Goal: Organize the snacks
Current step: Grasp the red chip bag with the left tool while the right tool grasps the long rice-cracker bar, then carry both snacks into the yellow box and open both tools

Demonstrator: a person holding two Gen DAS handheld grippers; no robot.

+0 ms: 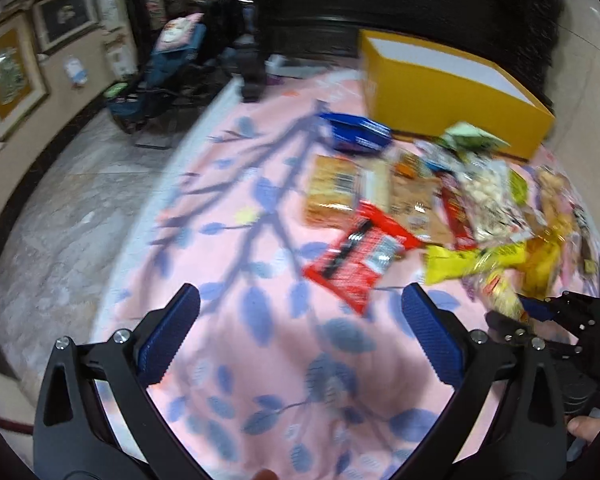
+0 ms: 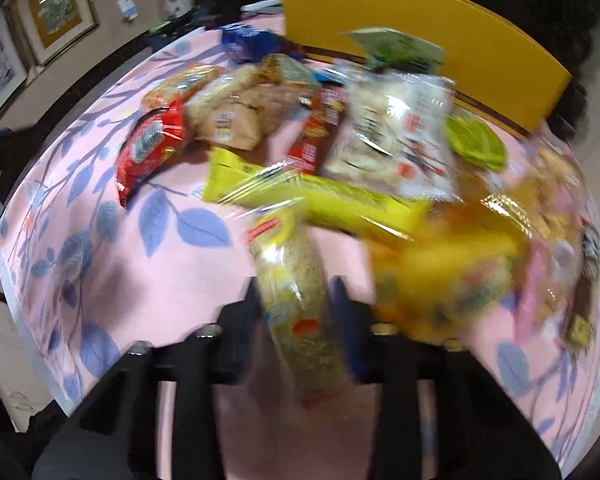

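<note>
A heap of snack packets [image 1: 440, 200] lies on the pink leaf-print tablecloth [image 1: 260, 340], in front of an open yellow box [image 1: 440, 92]. My left gripper [image 1: 300, 340] is open and empty, low over bare cloth, left of the heap. A red packet [image 1: 360, 256] lies just ahead of it. My right gripper [image 2: 298, 296] is shut on a clear packet of pale snack with a yellow-red label [image 2: 296, 292], held at the heap's near edge. That gripper and packet also show in the left wrist view [image 1: 500, 296]. The right wrist view is blurred.
A blue packet [image 1: 356, 132] lies near the box's left corner. A long yellow packet [image 2: 316, 196] and a white rice-cracker bag [image 2: 396, 136] lie ahead of the right gripper. The table's left edge [image 1: 140, 216] drops to a marble floor with a folding chair [image 1: 156, 88].
</note>
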